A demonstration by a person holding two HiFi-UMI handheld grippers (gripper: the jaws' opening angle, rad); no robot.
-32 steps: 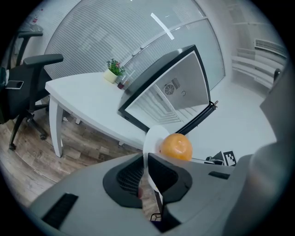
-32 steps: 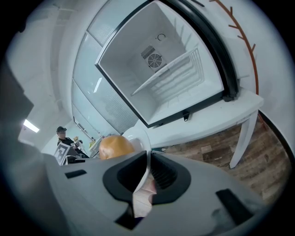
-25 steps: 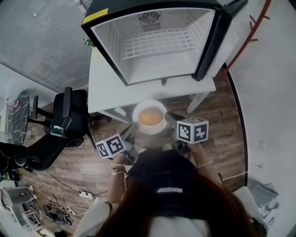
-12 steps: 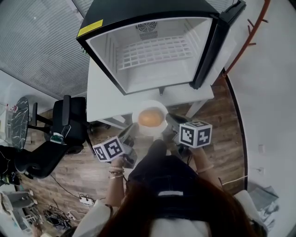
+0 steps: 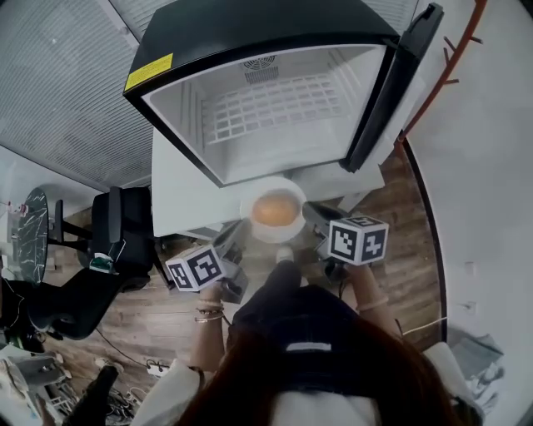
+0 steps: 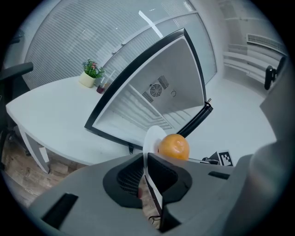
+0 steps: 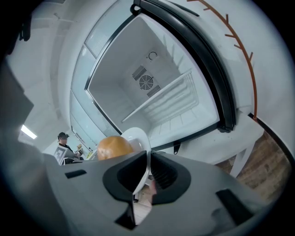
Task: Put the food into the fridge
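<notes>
Left hand-held gripper (image 5: 236,232) had just been closing, pinched on plate (image 5: 272,236) rim; right hand-held gripper (image 5: 310,213) pinched opposite rim. Plate carried orange (image 5: 273,210), centre frame, below open fridge (image 5: 275,108).

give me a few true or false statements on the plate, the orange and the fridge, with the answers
1. The left gripper and the right gripper each grip the white plate by its rim. True; the left jaws have just been closing further, with the rim between them.
2. The orange lies on the wire shelf inside the fridge. False: it sits on the plate, held in front of the fridge.
3. The fridge door is shut. False: it stands open.
4. The fridge stands on a white table. True.
</notes>
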